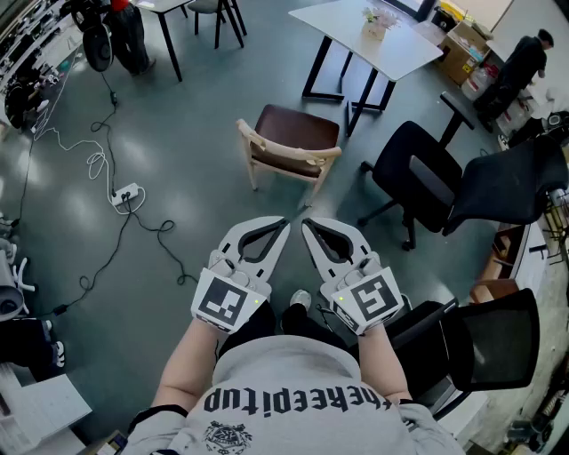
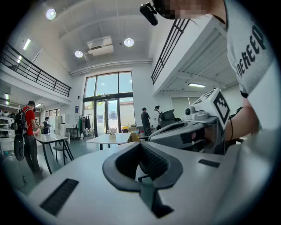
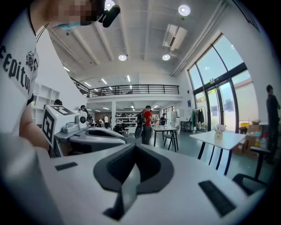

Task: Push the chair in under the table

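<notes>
The chair (image 1: pixel 289 147), brown seat on a pale wooden frame, stands on the grey floor a short way from the white table (image 1: pixel 373 40), its backrest toward me. The left gripper (image 1: pixel 283 224) and right gripper (image 1: pixel 306 224) are held side by side in front of my body, a step short of the chair, tips almost touching each other. Both are shut with nothing between their jaws. In the left gripper view the shut left gripper (image 2: pixel 141 144) points toward the table (image 2: pixel 109 139). The right gripper view shows the shut right gripper (image 3: pixel 135 146) and the table (image 3: pixel 221 138); the chair is hidden in both.
Black office chairs (image 1: pixel 427 182) (image 1: pixel 480 342) stand to the right. A power strip with cables (image 1: pixel 124 194) lies on the floor at left. Cardboard boxes (image 1: pixel 462 49) and a person (image 1: pixel 520 62) are at the back right; another table (image 1: pixel 164 7) is far left.
</notes>
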### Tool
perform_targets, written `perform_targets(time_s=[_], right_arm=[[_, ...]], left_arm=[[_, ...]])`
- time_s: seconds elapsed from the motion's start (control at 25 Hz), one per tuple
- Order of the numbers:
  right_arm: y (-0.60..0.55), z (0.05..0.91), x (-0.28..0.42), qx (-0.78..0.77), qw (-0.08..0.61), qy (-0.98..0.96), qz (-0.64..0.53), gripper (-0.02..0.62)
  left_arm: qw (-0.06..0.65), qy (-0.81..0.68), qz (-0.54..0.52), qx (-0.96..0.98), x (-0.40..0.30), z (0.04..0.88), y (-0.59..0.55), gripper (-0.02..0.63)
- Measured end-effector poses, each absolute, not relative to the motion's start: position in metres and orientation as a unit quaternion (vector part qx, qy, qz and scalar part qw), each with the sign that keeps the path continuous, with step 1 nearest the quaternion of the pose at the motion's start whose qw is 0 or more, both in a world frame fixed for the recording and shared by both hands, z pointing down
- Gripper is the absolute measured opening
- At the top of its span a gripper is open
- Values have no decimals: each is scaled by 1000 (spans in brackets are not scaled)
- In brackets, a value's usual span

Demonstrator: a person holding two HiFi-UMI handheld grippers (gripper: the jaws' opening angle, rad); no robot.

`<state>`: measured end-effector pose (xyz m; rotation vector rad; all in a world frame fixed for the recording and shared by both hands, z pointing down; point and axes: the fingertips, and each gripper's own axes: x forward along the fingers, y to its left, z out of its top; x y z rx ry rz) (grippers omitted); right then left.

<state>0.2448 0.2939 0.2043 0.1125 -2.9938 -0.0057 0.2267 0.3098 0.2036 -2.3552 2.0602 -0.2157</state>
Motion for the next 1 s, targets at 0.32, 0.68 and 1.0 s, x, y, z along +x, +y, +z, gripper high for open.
perform_targets(time_s=[0.32, 0.68, 1.0], right_arm=[[294, 204, 237, 47, 73, -996, -3, 9], [294, 211, 221, 76, 74, -994, 7, 11], [295, 222, 208, 104, 57, -993, 22, 11]], left_arm=[[8, 647, -69, -759, 218, 202, 307, 15], [6, 627, -69, -776, 202, 208, 306, 15], [35, 617, -86, -782, 182, 217, 307, 15]])
